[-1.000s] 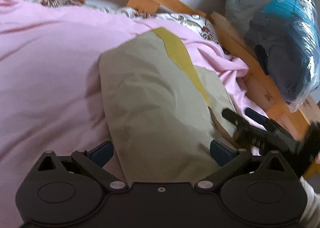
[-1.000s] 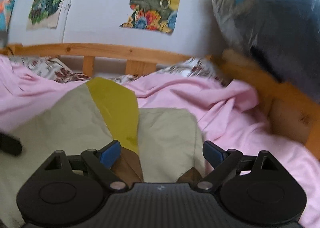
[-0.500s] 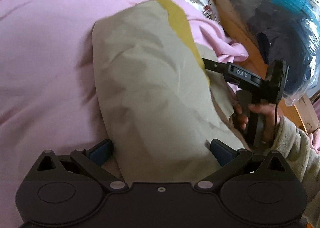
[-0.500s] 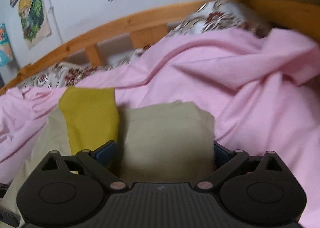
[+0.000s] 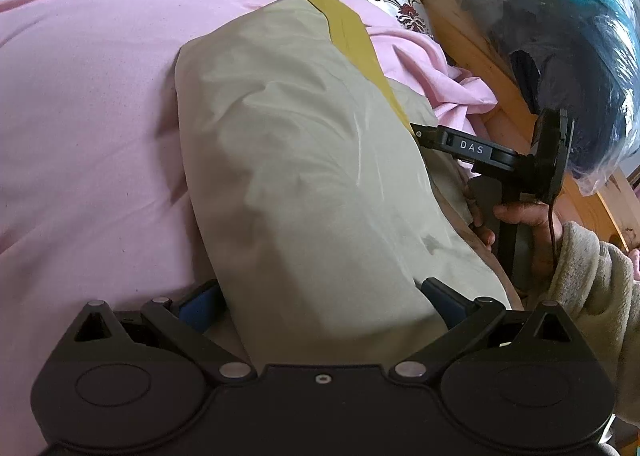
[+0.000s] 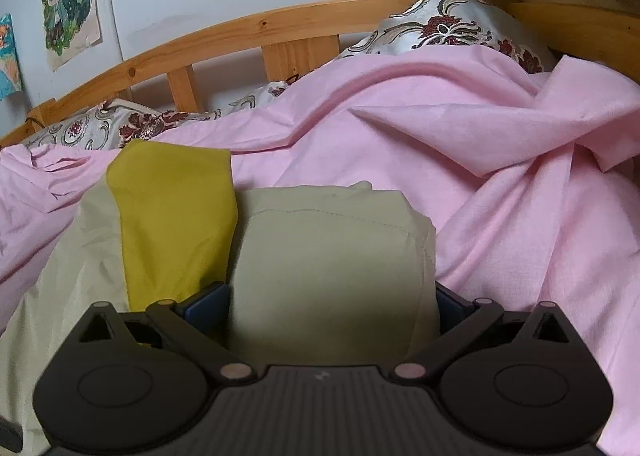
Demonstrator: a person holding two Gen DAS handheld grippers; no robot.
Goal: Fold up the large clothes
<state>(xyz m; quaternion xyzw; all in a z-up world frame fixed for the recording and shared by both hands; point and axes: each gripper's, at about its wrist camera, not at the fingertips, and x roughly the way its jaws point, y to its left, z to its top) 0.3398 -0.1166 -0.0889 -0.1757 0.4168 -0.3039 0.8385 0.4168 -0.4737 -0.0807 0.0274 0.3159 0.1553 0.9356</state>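
Garment (image 5: 304,159) under inspection is a large beige piece with a mustard-yellow panel (image 6: 172,215), lying on a pink sheet (image 5: 80,115) spread over a wooden-framed bed (image 6: 248,27). It is already folded into a long, narrow bundle running away from the left wrist camera.

Left gripper (image 5: 320,296): jaws stand wide, one blue pad at each side of the near end of the bundle. The cloth fills the gap, but the pads do not appear to pinch it; whether they touch its edges cannot be told.

Right gripper (image 6: 332,302): jaws likewise wide, straddling a thick folded beige section with a stitched hem facing the camera. The yellow panel lies just beside this section on its left. In the left wrist view the same tool (image 5: 472,147) is seen held by the person's hand (image 5: 520,223) at the far right edge of the garment.

Judged step: the lengthwise folds are done, and both tools are placed at one end for a cross fold or a final flattening.

Next move calls for both jaws to close on all layers together, then lift evenly. Risk: the slick fabric may slip, letting inner layers slide out and the bundle open.
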